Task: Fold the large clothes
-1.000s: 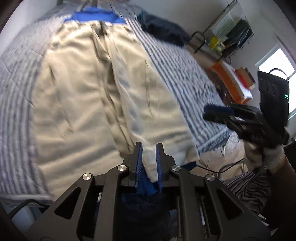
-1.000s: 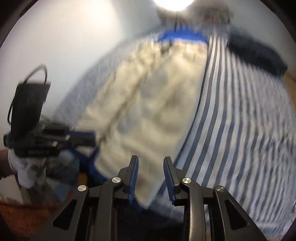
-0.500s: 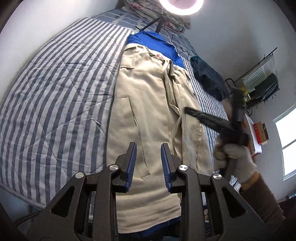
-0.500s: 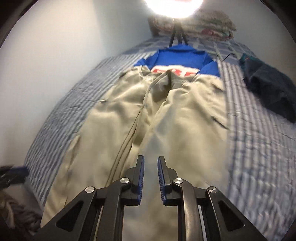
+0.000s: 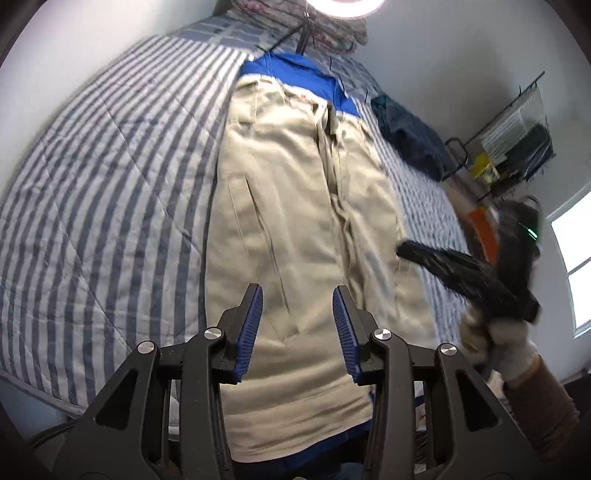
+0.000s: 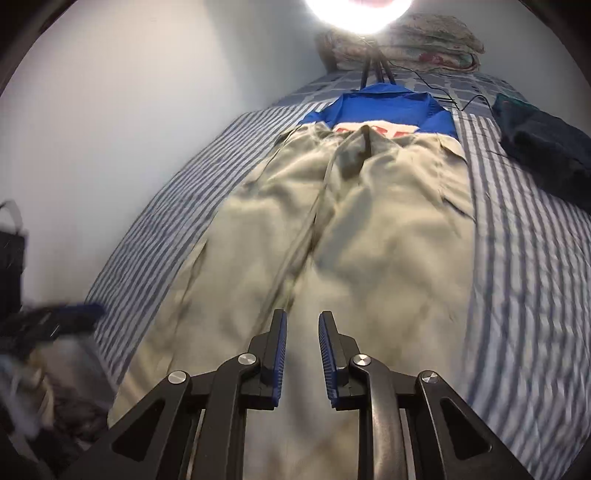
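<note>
Beige trousers (image 5: 303, 206) lie flat lengthwise on the striped bed, waist at the far end, over a blue shirt (image 5: 295, 74). My left gripper (image 5: 297, 291) hovers above the lower part of one trouser leg. Its jaws are opening and nothing is between them. To its right, a gloved hand holds my right gripper (image 5: 413, 254) over the other leg's outer edge. In the right wrist view the trousers (image 6: 369, 229) and blue shirt (image 6: 388, 107) fill the middle. My right gripper (image 6: 303, 315) hangs above the cloth, its jaws opening from a narrow gap, with nothing pinched.
The striped quilt (image 5: 110, 184) stretches wide on the left. A dark garment (image 5: 410, 140) lies on the bed's right side. A ring light on a tripod (image 6: 365, 14) and folded bedding (image 6: 424, 48) stand at the head. A wire shelf (image 5: 517, 140) and a window (image 5: 576, 258) are beyond the bed.
My left gripper let go of the trouser hem, opened and moved over the other leg. My right gripper swung in over the trousers, narrowed, then widened a little.
</note>
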